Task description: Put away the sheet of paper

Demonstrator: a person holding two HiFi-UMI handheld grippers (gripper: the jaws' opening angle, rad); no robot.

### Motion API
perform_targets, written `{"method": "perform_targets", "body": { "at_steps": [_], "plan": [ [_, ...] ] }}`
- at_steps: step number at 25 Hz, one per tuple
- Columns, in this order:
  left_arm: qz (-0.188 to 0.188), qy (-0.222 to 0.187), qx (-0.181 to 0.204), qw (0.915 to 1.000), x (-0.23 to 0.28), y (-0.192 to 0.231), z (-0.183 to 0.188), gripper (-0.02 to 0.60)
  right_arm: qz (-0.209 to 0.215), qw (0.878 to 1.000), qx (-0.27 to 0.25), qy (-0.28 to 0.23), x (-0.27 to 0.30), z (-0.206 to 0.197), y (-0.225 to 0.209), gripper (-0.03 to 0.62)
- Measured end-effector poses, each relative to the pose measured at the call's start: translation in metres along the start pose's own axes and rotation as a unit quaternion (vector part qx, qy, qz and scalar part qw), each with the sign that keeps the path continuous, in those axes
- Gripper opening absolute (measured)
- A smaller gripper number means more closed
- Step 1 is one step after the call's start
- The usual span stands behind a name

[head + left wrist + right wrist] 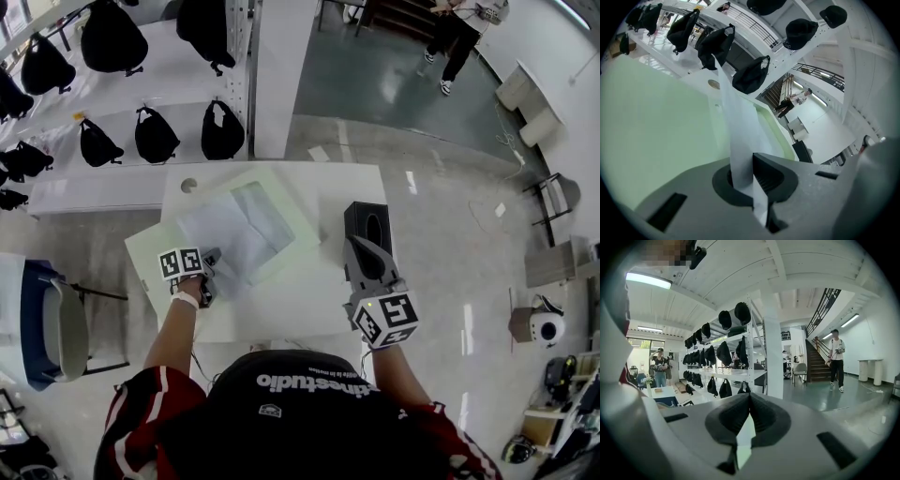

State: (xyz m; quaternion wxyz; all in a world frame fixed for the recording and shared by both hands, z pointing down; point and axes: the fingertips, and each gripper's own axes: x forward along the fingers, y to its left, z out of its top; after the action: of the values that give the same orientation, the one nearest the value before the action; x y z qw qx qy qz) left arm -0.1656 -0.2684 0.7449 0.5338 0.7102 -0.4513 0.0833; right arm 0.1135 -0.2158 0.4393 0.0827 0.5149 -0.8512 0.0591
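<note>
The white sheet of paper (pixel 228 240) lies partly over a pale green folder (pixel 298 217) on the white table (pixel 281 314). My left gripper (pixel 212 262) is at the sheet's near left corner and is shut on it. In the left gripper view the sheet (pixel 736 136) rises as a thin strip from between the closed pads (pixel 768 176), with the green folder (pixel 656 122) spread behind it. My right gripper (pixel 357 246) is held above the table's right side, next to a black box (pixel 367 221). In its own view the right gripper (pixel 749 400) is shut and holds nothing.
White shelves with black bags (pixel 156 134) stand beyond the table. A blue and white chair (pixel 47 323) is at the left. A round cable hole (pixel 189 186) sits in the table's far left corner. A person (pixel 457 33) stands far off on the grey floor.
</note>
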Motion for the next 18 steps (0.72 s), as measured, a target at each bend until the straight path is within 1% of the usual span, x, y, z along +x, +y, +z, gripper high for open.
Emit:
{"method": "perform_targets", "body": {
  "at_steps": [4, 12, 18],
  "plan": [
    [0.005, 0.006, 0.012, 0.9999, 0.011, -0.006, 0.003, 0.003, -0.002, 1.0, 0.001, 0.0, 0.003, 0.0, -0.005, 0.002],
    [0.015, 0.028, 0.053, 0.9981, 0.032, -0.022, 0.005, 0.003, -0.007, 1.0, 0.008, 0.0, 0.006, -0.002, -0.014, 0.002],
    [0.019, 0.04, 0.071, 0.9965, 0.047, -0.034, 0.007, 0.003, -0.01, 1.0, 0.01, 0.001, 0.006, -0.002, -0.02, 0.002]
  ]
}}
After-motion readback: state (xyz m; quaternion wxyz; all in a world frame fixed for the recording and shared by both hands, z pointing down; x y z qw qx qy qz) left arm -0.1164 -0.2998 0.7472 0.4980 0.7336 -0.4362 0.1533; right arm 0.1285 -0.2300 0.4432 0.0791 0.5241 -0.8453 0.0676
